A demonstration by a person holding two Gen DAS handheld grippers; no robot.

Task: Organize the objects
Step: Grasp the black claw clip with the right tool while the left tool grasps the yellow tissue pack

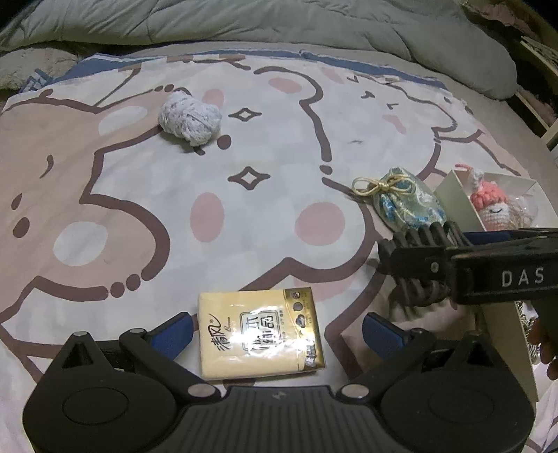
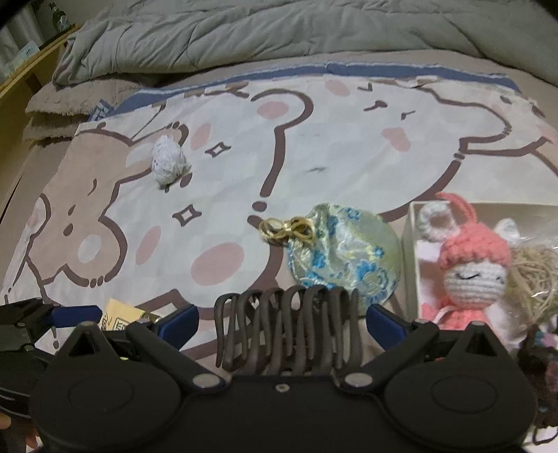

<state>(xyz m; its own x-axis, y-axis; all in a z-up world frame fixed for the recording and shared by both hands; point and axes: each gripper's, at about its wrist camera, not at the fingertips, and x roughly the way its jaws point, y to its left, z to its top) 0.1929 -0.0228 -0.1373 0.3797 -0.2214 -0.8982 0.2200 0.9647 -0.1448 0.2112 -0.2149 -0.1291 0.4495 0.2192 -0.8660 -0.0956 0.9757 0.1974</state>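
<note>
A yellow tissue pack (image 1: 261,334) lies on the bed sheet between the wide-apart fingers of my left gripper (image 1: 275,329); the fingers do not touch it. A dark hair claw clip (image 2: 289,327) sits between the fingers of my right gripper (image 2: 282,322), which look spread wide; I cannot tell if they grip it. The clip also shows in the left wrist view (image 1: 415,265). A brocade drawstring pouch (image 2: 343,252) lies just beyond the clip. A crochet doll (image 2: 470,271) lies in a white box (image 2: 409,251) at the right. A white-grey rolled cloth (image 1: 190,116) lies further back.
A cartoon-print sheet (image 1: 244,195) covers the bed. A grey-green duvet (image 1: 279,21) is bunched along the far side. A wooden shelf edge (image 2: 31,66) stands at the far left in the right wrist view. A bundle of straw-like fibre (image 2: 533,275) sits in the box beside the doll.
</note>
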